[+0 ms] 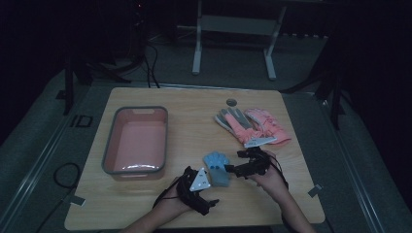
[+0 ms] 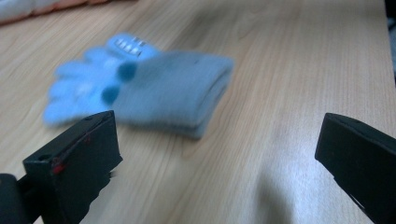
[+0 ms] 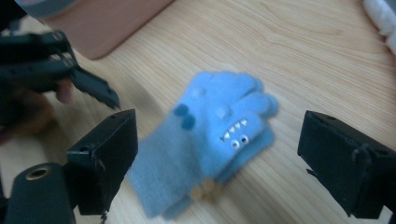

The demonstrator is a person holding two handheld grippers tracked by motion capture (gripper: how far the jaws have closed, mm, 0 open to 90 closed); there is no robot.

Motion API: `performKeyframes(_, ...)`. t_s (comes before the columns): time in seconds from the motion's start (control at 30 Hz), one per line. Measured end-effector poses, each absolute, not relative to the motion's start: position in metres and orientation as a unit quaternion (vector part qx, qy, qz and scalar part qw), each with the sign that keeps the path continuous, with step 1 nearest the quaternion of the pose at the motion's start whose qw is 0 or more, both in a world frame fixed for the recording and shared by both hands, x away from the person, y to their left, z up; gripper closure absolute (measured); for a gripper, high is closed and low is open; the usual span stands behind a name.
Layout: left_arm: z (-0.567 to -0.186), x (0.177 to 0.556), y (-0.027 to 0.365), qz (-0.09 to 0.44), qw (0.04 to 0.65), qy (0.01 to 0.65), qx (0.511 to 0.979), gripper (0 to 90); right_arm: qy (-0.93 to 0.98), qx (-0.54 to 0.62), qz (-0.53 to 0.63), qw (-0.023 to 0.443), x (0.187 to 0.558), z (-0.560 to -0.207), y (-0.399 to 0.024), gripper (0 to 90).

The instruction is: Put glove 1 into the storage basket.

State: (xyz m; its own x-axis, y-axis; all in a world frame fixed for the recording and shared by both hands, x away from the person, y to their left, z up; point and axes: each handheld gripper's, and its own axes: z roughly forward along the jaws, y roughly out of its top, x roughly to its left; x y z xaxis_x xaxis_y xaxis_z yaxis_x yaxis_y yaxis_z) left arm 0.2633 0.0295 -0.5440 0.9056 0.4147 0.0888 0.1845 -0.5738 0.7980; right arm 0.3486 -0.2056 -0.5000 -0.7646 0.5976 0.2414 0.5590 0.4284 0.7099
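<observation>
A pair of fuzzy blue gloves with a toothy monster face lies stacked near the desk's front edge. Left gripper and right gripper both gape, clasping nothing.

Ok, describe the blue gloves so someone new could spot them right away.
On the wooden table, look at the near edge, right of the pink bin. The blue gloves lie stacked there, with a monster face of white teeth and eyes, unlike the pink and grey gloves farther back.
</observation>
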Motion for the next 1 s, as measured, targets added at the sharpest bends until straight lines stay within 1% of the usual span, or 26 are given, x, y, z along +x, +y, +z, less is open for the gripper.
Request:
performKeyframes(0.03,-0.542,0.265,0.028,0.135,0.429,0.158,0.879,10.4,0.844,0.344,0.412,0.022,0.351,-0.500,-0.205,14.9)
performKeyframes(0.07,-0.542,0.268,0.026,0.133,0.428,0.148,0.881,13.6,0.843,0.343,0.413,0.023,0.354,-0.500,-0.203,18.6)
performKeyframes(0.1,-0.541,0.270,0.025,0.130,0.427,0.131,0.885,16.6,0.845,0.342,0.410,0.022,0.359,-0.503,-0.201,25.5)
performKeyframes(0.13,-0.541,0.272,0.023,0.132,0.424,0.122,0.888,19.9,0.846,0.343,0.408,0.025,0.361,-0.505,-0.199,30.2)
performKeyframes(0.17,-0.540,0.274,0.021,0.133,0.425,0.113,0.888,22.0,0.846,0.343,0.408,0.025,0.361,-0.505,-0.199,30.2)
performKeyframes(0.2,-0.540,0.275,0.020,0.136,0.423,0.100,0.890,22.0,0.845,0.344,0.409,0.024,0.364,-0.507,-0.198,32.1)
performKeyframes(0.27,-0.541,0.278,0.016,0.144,0.412,0.085,0.896,25.4,0.843,0.352,0.406,0.022,0.368,-0.513,-0.195,35.2)
performKeyframes(0.3,-0.542,0.279,0.015,0.145,0.410,0.081,0.897,27.6,0.844,0.353,0.402,0.024,0.369,-0.515,-0.193,35.2)
performKeyframes(0.33,-0.543,0.281,0.013,0.146,0.404,0.077,0.900,32.1,0.844,0.357,0.399,0.029,0.369,-0.518,-0.191,35.2)
performKeyframes(0.4,-0.545,0.283,0.011,0.152,0.390,0.067,0.906,34.0,0.844,0.359,0.397,0.023,0.371,-0.524,-0.189,34.8)
performKeyframes(0.43,-0.547,0.285,0.010,0.154,0.383,0.062,0.908,36.5,0.844,0.362,0.395,0.024,0.372,-0.526,-0.187,34.0)
performKeyframes(0.5,-0.548,0.286,0.009,0.157,0.382,0.060,0.909,38.9,0.844,0.364,0.393,0.027,0.372,-0.528,-0.185,33.9)
performKeyframes(0.53,-0.550,0.289,0.007,0.158,0.372,0.057,0.913,42.5,0.846,0.363,0.389,0.027,0.373,-0.533,-0.180,31.8)
performKeyframes(0.57,-0.550,0.289,0.006,0.161,0.369,0.052,0.914,44.5,0.849,0.360,0.386,0.032,0.373,-0.535,-0.179,31.6)
performKeyframes(0.67,-0.554,0.290,0.004,0.172,0.359,0.040,0.916,47.2,0.851,0.361,0.380,0.031,0.372,-0.539,-0.176,30.0)
performKeyframes(0.7,-0.555,0.290,0.004,0.181,0.355,0.037,0.916,52.9,0.853,0.358,0.378,0.037,0.371,-0.542,-0.175,29.6)
performKeyframes(0.73,-0.555,0.292,0.004,0.184,0.353,0.042,0.916,56.2,0.856,0.355,0.373,0.042,0.370,-0.544,-0.174,29.7)
performKeyframes(0.77,-0.555,0.292,0.004,0.184,0.353,0.042,0.916,59.6,0.858,0.354,0.369,0.049,0.370,-0.545,-0.174,29.7)
performKeyframes(0.8,-0.555,0.294,0.004,0.183,0.353,0.044,0.916,59.6,0.858,0.354,0.369,0.049,0.370,-0.545,-0.174,29.7)
performKeyframes(0.87,-0.554,0.295,0.004,0.180,0.351,0.044,0.918,63.4,0.862,0.352,0.361,0.053,0.369,-0.549,-0.174,29.1)
performKeyframes(0.9,-0.553,0.296,0.004,0.175,0.350,0.046,0.919,67.2,0.859,0.349,0.369,0.055,0.368,-0.551,-0.175,29.1)
performKeyframes(0.93,-0.552,0.297,0.004,0.170,0.351,0.048,0.919,69.1,0.860,0.344,0.372,0.057,0.368,-0.552,-0.176,29.3)
performKeyframes(1.0,-0.550,0.300,0.004,0.159,0.347,0.053,0.923,70.7,0.862,0.341,0.371,0.062,0.368,-0.552,-0.175,30.8)
